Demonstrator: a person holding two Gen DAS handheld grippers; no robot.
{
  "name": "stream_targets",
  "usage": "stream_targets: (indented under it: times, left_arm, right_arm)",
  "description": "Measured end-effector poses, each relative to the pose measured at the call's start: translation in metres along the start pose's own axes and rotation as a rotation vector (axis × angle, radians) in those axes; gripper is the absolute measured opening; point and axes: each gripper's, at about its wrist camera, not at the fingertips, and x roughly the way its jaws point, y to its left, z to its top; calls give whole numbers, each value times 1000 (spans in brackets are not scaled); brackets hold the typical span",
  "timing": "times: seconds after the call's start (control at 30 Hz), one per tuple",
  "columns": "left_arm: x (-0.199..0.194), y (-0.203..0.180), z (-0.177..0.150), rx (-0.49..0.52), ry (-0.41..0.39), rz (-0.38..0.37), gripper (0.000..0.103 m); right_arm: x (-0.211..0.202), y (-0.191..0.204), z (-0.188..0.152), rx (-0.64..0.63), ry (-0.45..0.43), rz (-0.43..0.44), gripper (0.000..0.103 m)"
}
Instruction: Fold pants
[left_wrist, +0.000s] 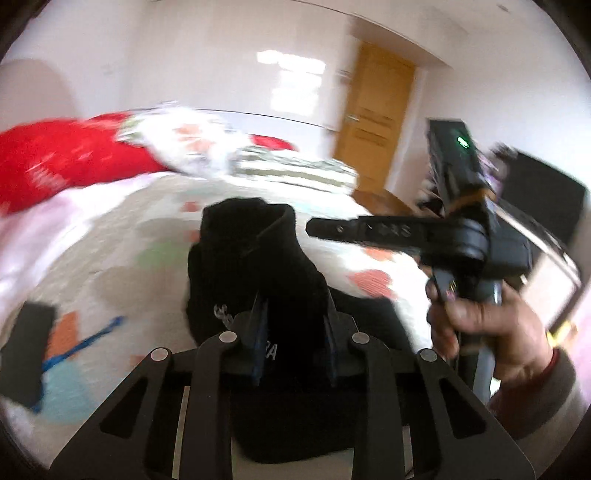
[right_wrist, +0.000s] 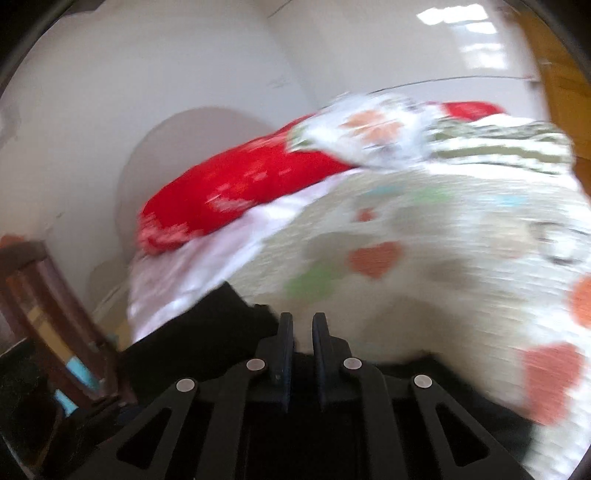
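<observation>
Black pants (left_wrist: 243, 240) are bunched in a lifted heap on a patterned bed sheet (left_wrist: 129, 229). My left gripper (left_wrist: 294, 314) is shut on this cloth, which fills the gap between its fingers and rises beyond them. In the left wrist view a hand (left_wrist: 491, 332) holds my right gripper (left_wrist: 314, 227) just right of the heap, its fingers together and pointing left with no cloth seen at the tips. In its own view, the right gripper (right_wrist: 303, 328) stands shut. The black pants (right_wrist: 207, 325) lie left of and below it. Both views are blurred.
A red pillow (left_wrist: 66, 155) and folded patterned bedding (left_wrist: 295, 166) lie at the far side of the bed. A black flat object (left_wrist: 26, 347) with a blue cord (left_wrist: 85, 343) lies near the left edge. A wooden door (left_wrist: 376, 122) and dark wooden furniture (right_wrist: 48, 295) flank the bed.
</observation>
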Motion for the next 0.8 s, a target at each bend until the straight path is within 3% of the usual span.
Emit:
stream_targets:
  times: [0.07, 0.1, 0.13, 0.17, 0.2, 0.33, 0.4, 0.47, 0.57, 0.67, 0.8]
  left_arm:
    - [15, -29, -10, 58, 42, -53, 24]
    - [24, -41, -17, 76, 71, -78, 24]
    - [31, -48, -21, 83, 93, -94, 24]
    - [41, -57, -29, 95, 128, -112, 24]
    - [49, -64, -35, 109, 159, -120, 24]
    - [55, -79, -49, 184, 212, -84, 24]
    - [45, -76, -42, 170, 205, -108, 39]
    - [26, -70, -33, 134, 175, -177, 65]
    - [2, -70, -24, 172, 110, -131, 67]
    - [-4, -57, -20, 161, 102, -102, 67]
    - [9, -30, -26, 125, 149, 54, 67]
  right_arm:
    - [-34, -28, -11, 49, -27, -118, 13]
    - [-42, -38, -14, 71, -29, -138, 14]
    - [-56, -55, -24, 122, -26, -165, 24]
    - [-64, -65, -31, 154, -21, -178, 45]
    - [-72, -74, -37, 186, -18, -186, 53]
    - [-92, -107, -67, 338, -4, -171, 58]
    - [-97, -114, -79, 391, -2, -132, 59]
    - [-97, -113, -89, 420, -1, -77, 67]
    - [-89, -104, -94, 429, 22, -30, 69]
    - [-79, -94, -96, 427, 39, -14, 77]
    - [-63, -80, -100, 392, 104, -20, 78]
